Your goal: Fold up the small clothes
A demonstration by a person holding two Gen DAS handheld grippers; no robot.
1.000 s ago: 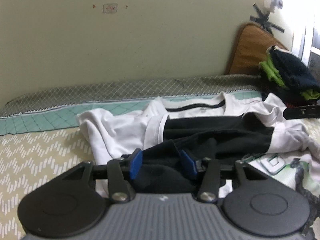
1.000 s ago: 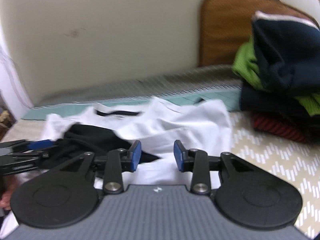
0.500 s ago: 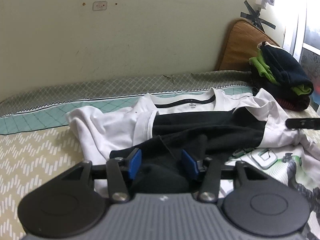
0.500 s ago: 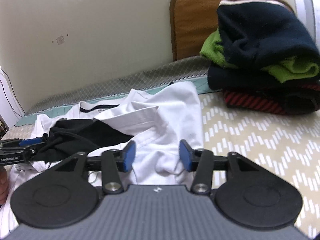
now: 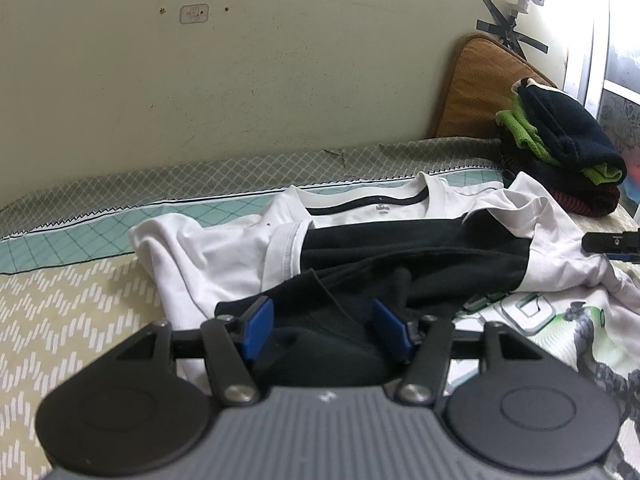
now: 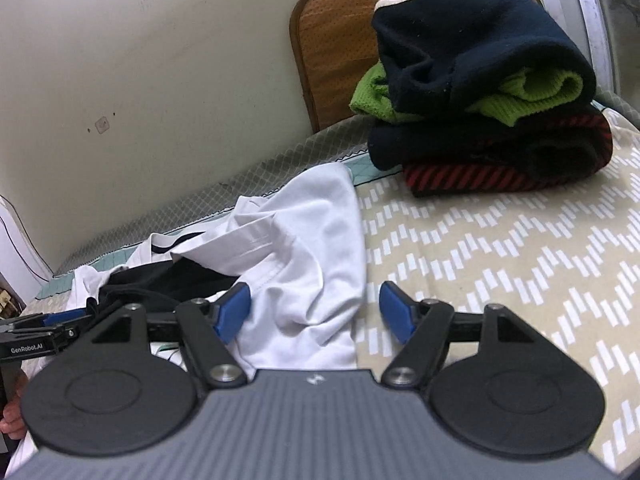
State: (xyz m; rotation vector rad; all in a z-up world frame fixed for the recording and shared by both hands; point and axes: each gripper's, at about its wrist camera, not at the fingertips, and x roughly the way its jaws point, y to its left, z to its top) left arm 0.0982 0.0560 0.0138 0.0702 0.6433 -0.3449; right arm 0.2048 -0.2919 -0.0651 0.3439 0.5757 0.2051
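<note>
Left gripper (image 5: 322, 330) angled down, jaws opening over black fabric of the shirt (image 5: 400, 252) on the bed (image 5: 60, 312), right gripper (image 6: 314, 312) angled down, jaws opening astride its white sleeve (image 6: 316, 240), folded pile (image 6: 480, 92) beyond the shirt.

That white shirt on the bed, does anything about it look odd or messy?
Yes. The white shirt lies crumpled, with a black garment bunched across it and one sleeve flopped sideways. The folded pile behind looks tidy.

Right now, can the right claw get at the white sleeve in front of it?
Probably yes: the right claw is opening with the white sleeve bunched between its fingers, pads not pressing, nothing covering it.
</note>
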